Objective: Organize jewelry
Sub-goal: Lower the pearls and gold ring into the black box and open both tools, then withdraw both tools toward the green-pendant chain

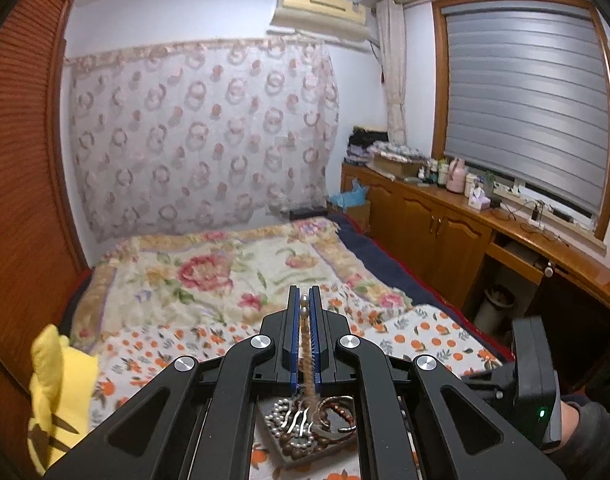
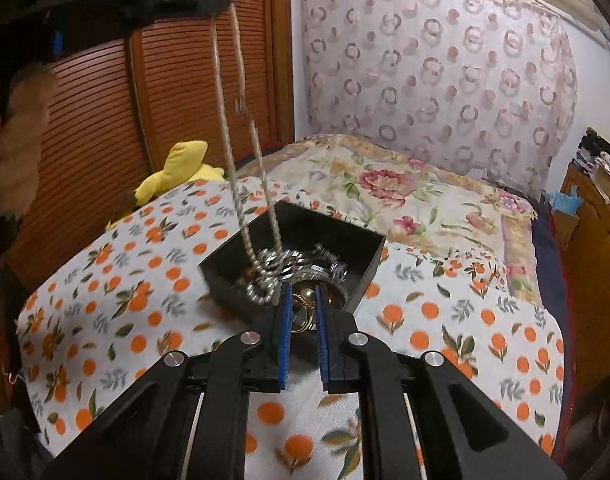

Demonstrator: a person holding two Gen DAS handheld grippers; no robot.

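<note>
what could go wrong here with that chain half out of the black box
1. The rope chain hangs from the shut left claw, but its lower end loops into the tangled jewelry. Pulling higher may drag other pieces out of the black box.
2. The right claw sits at the box rim with a ring-like piece between its pads; whether it is gripped firmly is unclear, so it may slip.
3. The box rests on soft bedding and could tip.

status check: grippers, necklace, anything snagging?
Left gripper shut on twisted necklace, hanging from its jaws into the black box. Right gripper shut on a gold ring. Necklace's lower end among other jewelry; possible snag.
</note>
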